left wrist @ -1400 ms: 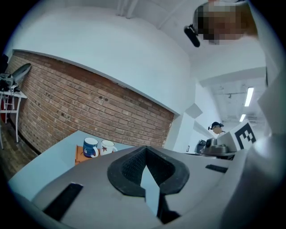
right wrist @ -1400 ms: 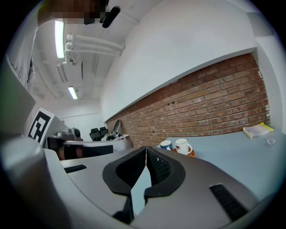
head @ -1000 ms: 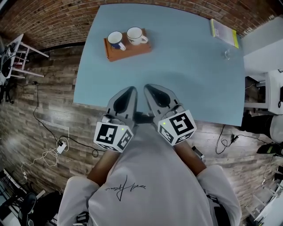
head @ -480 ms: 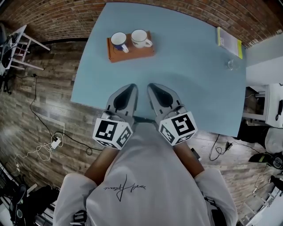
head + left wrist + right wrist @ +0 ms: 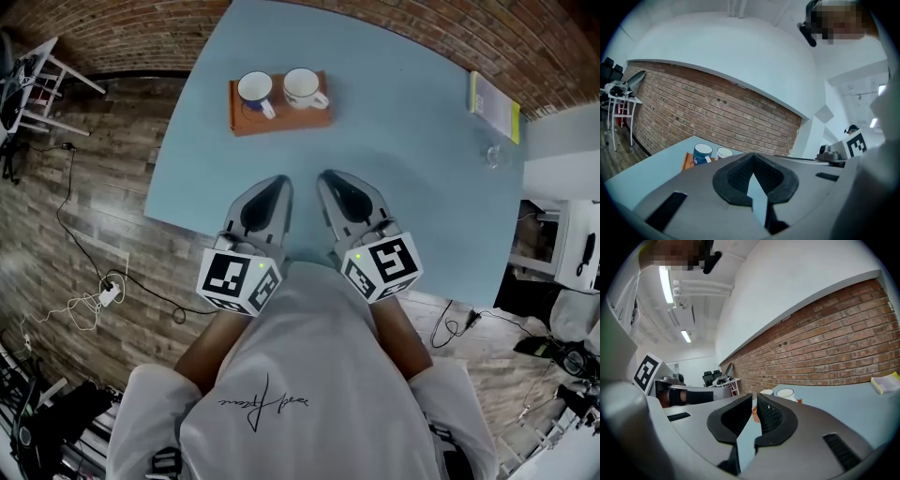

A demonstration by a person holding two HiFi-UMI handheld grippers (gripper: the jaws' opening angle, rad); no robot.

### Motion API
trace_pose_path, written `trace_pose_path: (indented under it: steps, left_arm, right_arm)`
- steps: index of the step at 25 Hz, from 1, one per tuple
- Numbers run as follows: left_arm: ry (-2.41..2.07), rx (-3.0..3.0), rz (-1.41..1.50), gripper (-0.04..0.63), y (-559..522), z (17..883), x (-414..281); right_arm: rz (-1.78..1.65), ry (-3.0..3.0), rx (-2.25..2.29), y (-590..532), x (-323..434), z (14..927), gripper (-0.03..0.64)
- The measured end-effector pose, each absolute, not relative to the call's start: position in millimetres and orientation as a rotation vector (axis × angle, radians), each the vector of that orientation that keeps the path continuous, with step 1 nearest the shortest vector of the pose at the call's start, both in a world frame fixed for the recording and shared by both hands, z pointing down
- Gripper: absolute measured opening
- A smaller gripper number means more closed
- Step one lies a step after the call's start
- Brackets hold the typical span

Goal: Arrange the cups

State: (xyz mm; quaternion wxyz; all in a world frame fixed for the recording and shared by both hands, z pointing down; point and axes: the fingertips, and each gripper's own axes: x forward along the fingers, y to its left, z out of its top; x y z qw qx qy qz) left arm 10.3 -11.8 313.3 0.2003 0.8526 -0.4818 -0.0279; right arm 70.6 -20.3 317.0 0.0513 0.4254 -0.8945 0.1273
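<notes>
Now, in the head view, a blue table (image 5: 403, 178) fills the upper half of the frame. A tray (image 5: 281, 117) sits at upper centre, and on it stand a blue cup (image 5: 253, 91) on the left and a white cup (image 5: 302, 87) just beside it on the right. A book (image 5: 494, 96) lies at the upper right edge of the table, with a small glass (image 5: 494, 156) below it. The left gripper (image 5: 278, 182) and right gripper (image 5: 327, 176) point up the frame side by side at the table's near edge, well apart from the tray, above the person's white shirt (image 5: 300, 375).

In the left gripper view, the left gripper (image 5: 752, 157) has its jaws pressed together with nothing between them. The blue cup (image 5: 702, 153) and white cup (image 5: 724, 153) show left of centre on the tray (image 5: 687, 161), before a brick wall (image 5: 717, 117).

In the right gripper view, the right gripper (image 5: 754, 398) also has its jaws closed on nothing, only a thin slit between the pads. Both cups peek over the jaw tips at centre, and the book (image 5: 886, 382) lies at the right edge.
</notes>
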Motion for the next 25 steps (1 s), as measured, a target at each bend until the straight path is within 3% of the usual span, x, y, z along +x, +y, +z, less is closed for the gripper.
trace_pose_path:
  steps: [22, 25]
  left_arm:
    - [-1.261, 2.306, -0.053, 0.009, -43, 328, 21]
    - [-1.243, 2.315, -0.03, 0.009, -44, 332, 26]
  right_arm:
    - [0.293, -2.796, 1.013, -88, 68, 340, 0.026]
    - [0.301, -2.8, 0.977, -95, 67, 342, 0.08]
